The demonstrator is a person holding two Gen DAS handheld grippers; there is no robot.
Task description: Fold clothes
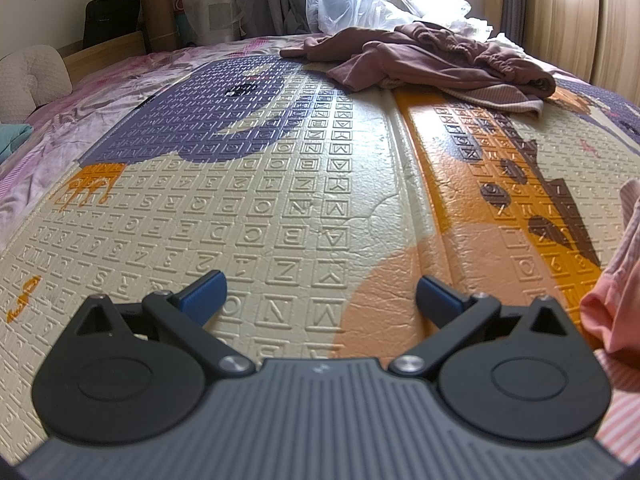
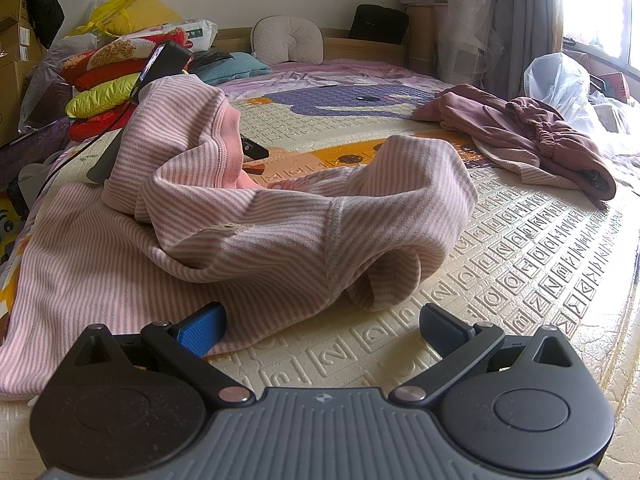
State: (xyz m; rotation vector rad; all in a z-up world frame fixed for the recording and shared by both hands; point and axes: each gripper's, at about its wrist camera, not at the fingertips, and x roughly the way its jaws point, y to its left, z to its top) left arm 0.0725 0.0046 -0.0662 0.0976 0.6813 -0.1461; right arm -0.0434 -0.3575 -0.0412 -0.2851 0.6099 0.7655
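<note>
Your right gripper [image 2: 322, 330] sits low over the foam play mat [image 2: 520, 248] with its jaws spread wide and nothing between them, its left blue pad just touching the hem of the pink striped garment [image 2: 248, 216]. That garment lies bunched at your 11 o'clock, a sleeve opening gaping toward you at 12, so you are placed to take an edge and spread it flat. Your left gripper [image 1: 320, 296] is likewise wide open and empty over bare mat, with the same pink fabric only at its 3 o'clock edge; turn it that way to share the pull. The mauve clothes pile [image 2: 532, 136] waits well apart at your 1 o'clock, probably for a later fold.
</note>
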